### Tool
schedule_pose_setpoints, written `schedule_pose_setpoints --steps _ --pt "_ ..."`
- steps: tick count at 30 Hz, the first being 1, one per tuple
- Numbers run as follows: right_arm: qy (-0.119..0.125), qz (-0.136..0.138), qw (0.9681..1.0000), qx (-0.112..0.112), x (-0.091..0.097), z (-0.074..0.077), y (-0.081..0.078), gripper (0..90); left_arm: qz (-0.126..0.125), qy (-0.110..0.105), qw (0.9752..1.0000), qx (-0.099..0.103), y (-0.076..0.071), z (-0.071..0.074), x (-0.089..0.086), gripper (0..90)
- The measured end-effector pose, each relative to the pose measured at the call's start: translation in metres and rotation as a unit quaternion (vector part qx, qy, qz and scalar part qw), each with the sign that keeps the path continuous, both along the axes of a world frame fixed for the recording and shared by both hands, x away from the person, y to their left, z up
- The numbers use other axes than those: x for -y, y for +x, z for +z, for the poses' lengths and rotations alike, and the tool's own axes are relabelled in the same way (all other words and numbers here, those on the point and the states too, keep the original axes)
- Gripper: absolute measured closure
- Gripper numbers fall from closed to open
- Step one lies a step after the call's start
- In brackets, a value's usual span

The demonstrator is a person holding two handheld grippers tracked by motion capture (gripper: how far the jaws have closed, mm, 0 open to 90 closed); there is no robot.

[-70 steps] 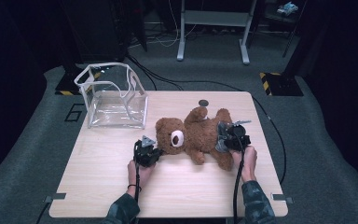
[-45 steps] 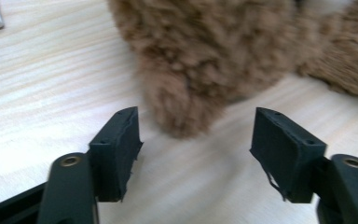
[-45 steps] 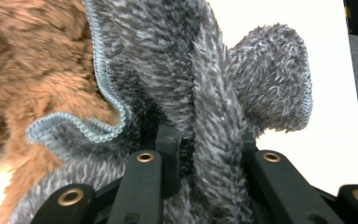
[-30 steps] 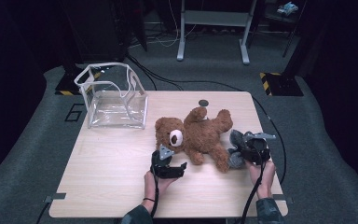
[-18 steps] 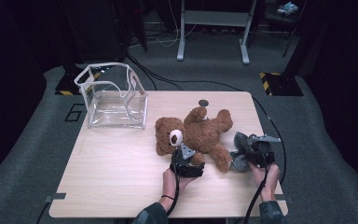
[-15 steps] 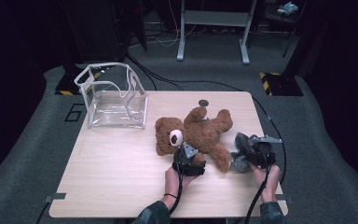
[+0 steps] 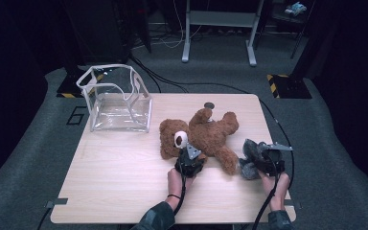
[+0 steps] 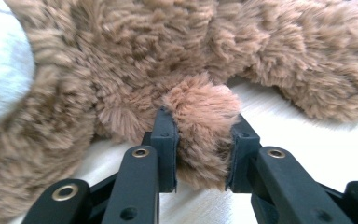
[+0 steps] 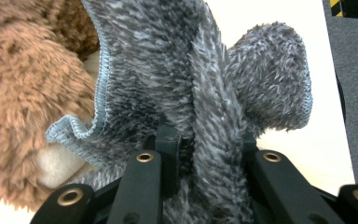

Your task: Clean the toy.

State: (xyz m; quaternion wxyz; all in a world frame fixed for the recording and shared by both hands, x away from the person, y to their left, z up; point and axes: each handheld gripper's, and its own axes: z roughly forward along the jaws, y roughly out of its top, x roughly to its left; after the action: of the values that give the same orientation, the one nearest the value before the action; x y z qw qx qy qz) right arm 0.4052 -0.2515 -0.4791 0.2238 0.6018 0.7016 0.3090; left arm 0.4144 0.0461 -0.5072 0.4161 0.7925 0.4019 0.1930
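Note:
A brown teddy bear (image 7: 206, 134) lies on its back on the wooden table (image 7: 115, 187). My left gripper (image 7: 190, 160) sits at the bear's near side. Its jaws have just been closing and now pinch the bear's furry arm (image 8: 203, 116), as the left gripper view (image 8: 201, 154) shows. My right gripper (image 7: 261, 160) is beside the bear's near foot, shut on a grey fleece garment (image 7: 248, 160). In the right gripper view (image 9: 205, 154) the grey fleece (image 9: 191, 70) bunches up between the jaws, with the bear's leg (image 9: 23, 93) at the left.
A clear plastic box with white edges (image 7: 117, 98) stands at the table's far left. A small dark round object (image 7: 209, 105) lies at the far edge behind the bear. Cables trail off the table's right side onto the grey floor.
My left hand has slid right along the bear's near side, from beside the head to the arm, and its jaws have closed on that arm. The right gripper keeps the grey fleece, hardly moving.

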Motion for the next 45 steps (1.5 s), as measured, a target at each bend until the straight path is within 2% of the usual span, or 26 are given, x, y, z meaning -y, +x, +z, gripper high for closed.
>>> schedule_pose_setpoints --steps 6,16,23,24,25,27,31,32,33,34,35,36,39,40,43,44,45 --pt "-0.002 0.0 1.0 0.005 0.002 0.005 -0.002 72.3 -0.014 -0.001 0.9998 0.015 0.0 0.012 -0.008 72.9" --pt "0.001 0.003 1.0 0.009 -0.002 0.009 -0.002 72.4 -0.029 0.008 0.9993 0.024 0.009 0.034 -0.016 74.0" --pt "0.002 0.008 0.9998 0.02 -0.006 0.016 -0.002 72.4 -0.037 0.014 0.9988 0.03 0.023 0.062 -0.022 74.1" --pt "0.006 0.009 0.9997 0.021 -0.006 0.018 -0.002 72.4 -0.037 0.014 0.9988 0.03 0.023 0.062 -0.022 74.1" --pt "0.008 0.008 0.9997 0.021 -0.007 0.02 0.0 72.4 -0.041 0.018 0.9987 0.024 0.03 0.07 -0.021 74.1" --pt "0.014 0.015 0.9994 0.027 -0.01 0.025 0.003 72.4 -0.045 0.026 0.9983 0.026 0.035 0.08 -0.022 74.1" --pt "0.018 0.03 0.9985 0.042 -0.023 0.035 0.008 72.4 -0.048 0.032 0.998 0.025 0.04 0.087 -0.024 74.2" --pt "0.02 0.035 0.9983 0.042 -0.027 0.038 0.011 72.4 -0.053 0.045 0.9974 0.02 0.045 0.093 -0.026 74.1" --pt "0.02 0.035 0.9983 0.042 -0.027 0.038 0.011 72.4 -0.053 0.045 0.9974 0.02 0.045 0.093 -0.026 74.1" --pt "0.02 0.039 0.9979 0.047 -0.032 0.043 0.013 72.4 -0.047 0.033 0.9982 0.013 0.046 0.094 -0.027 74.1" --pt "0.016 0.047 0.9972 0.056 -0.038 0.048 0.013 72.4 -0.051 0.034 0.9981 0.008 0.047 0.095 -0.029 74.0" --pt "0.018 0.065 0.9956 0.066 -0.051 0.056 0.014 72.4 -0.052 0.033 0.9981 0.003 0.049 0.096 -0.03 73.9" --pt "0.002 0.09 0.9934 0.071 -0.073 0.068 0.024 72.3 -0.059 0.043 0.9973 -0.002 0.053 0.102 -0.029 73.8" --pt "-0.001 0.097 0.9926 0.072 -0.08 0.072 0.028 72.3 -0.055 0.035 0.9979 -0.001 0.052 0.103 -0.03 73.7" --pt "-0.01 0.127 0.9879 0.088 -0.106 0.082 0.034 72.3 -0.058 0.035 0.9977 -0.004 0.051 0.104 -0.032 73.7" --pt "-0.01 0.127 0.9879 0.088 -0.106 0.082 0.034 72.3 -0.059 0.036 0.9976 -0.003 0.051 0.105 -0.032 73.7" --pt "-0.018 0.141 0.9859 0.089 -0.123 0.087 0.039 72.3 -0.06 0.037 0.9975 -0.005 0.051 0.105 -0.033 73.7"
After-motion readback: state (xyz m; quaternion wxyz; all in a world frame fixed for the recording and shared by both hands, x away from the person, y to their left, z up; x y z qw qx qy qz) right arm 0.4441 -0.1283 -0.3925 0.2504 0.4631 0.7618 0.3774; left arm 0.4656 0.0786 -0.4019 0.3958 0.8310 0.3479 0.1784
